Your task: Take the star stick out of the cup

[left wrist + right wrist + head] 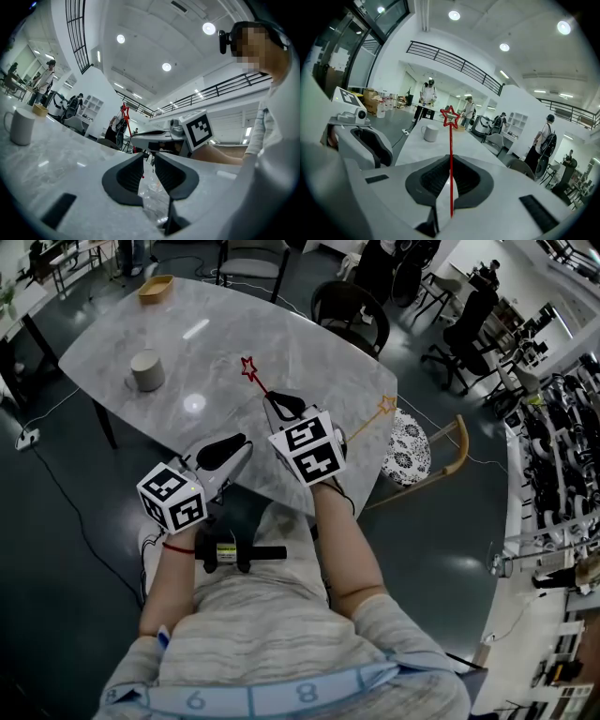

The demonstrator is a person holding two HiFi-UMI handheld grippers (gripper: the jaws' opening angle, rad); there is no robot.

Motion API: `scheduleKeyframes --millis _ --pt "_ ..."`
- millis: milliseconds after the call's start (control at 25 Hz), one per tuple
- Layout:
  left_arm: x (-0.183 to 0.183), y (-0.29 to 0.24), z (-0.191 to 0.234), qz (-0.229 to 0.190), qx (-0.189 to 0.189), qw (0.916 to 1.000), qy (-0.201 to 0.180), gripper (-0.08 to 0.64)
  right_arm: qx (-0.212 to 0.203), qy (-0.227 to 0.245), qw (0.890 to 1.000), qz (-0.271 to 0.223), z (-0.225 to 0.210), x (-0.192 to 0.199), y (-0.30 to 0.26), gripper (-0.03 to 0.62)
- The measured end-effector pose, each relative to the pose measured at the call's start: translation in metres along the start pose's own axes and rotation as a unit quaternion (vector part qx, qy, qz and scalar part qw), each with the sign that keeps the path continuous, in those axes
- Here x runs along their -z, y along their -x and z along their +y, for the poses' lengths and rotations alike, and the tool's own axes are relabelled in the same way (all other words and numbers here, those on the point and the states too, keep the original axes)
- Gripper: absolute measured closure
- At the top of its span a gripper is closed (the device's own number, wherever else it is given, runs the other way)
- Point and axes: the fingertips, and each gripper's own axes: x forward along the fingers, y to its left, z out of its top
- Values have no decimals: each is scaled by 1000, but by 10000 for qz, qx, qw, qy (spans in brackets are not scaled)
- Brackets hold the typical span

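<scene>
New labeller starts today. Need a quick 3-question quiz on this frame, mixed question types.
1. True or false: the red star stick is already out of the cup.
2. What are the right gripper jaws shut on? A) the cup's handle B) the red star stick C) nothing
3. Fill in: in the head view, the gold star stick lies to the ____ of the right gripper.

Key: 1 true; 2 B; 3 right.

Cup (146, 369) sits on the table (300, 343), left of the star stick (253, 373).
</scene>
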Motion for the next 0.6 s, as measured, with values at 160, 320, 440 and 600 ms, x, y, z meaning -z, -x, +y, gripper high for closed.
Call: scheduleKeyframes --millis 160,320,440,600 --pt "0 6 3 46 -72 10000 4 491 -175 32 9995 278 13 13 -16 570" --pt "1 12 6 84 -99 9999 -4 501 -357 163 9976 569 25 29 -32 569" --pt "2 15 8 122 -87 9999 8 522 -464 175 9955 807 34 43 -44 569" --pt "6 15 11 179 -67 9998 15 537 -584 148 9928 1035 43 60 -56 570"
